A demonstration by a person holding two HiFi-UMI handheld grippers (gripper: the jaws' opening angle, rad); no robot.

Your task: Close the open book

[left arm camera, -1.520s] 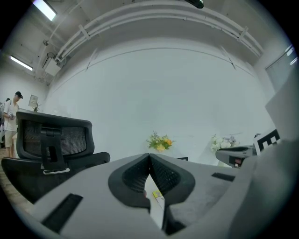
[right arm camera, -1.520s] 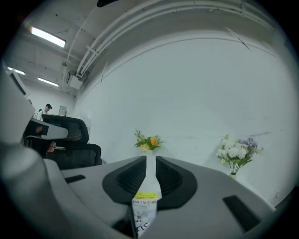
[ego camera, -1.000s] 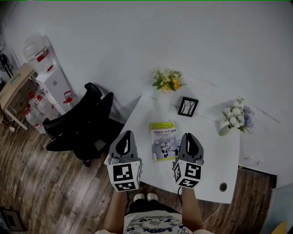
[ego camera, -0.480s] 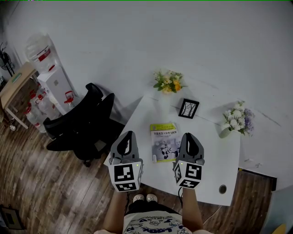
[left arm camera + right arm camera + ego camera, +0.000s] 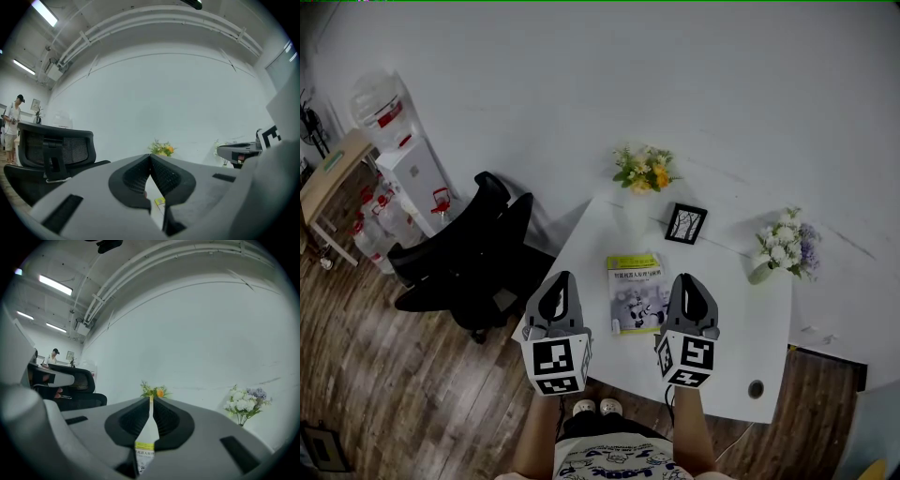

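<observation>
Head view: book lies shut, cover up, flat on the white desk, about midway along the near half. Left gripper sits at the desk's near-left edge, just beside the book's left side, not touching. Right gripper is over the desk just right of the book, also apart from it. Book lies between the two. Both point level, toward the wall. Behind the book: a yellow bouquet at the far edge, a small black picture frame near it, and white flowers at the far right. Black office chair stands on the wood floor left of the desk, water dispenser further left by the wall.

Left gripper view: jaws together, pads meeting at the tip, nothing between them. A sliver of the book's yellow cover shows through the gap lower down. Chair at left, yellow bouquet dead ahead, right gripper's body at the right edge. A person stands far left in the background.

Right gripper view: jaws drawn in to a thin slit, almost touching at the tip, nothing gripped. Desk surface and the book's yellow-banded cover show through the slit below. Yellow bouquet ahead, white flowers to the right, left gripper and chair at left.
</observation>
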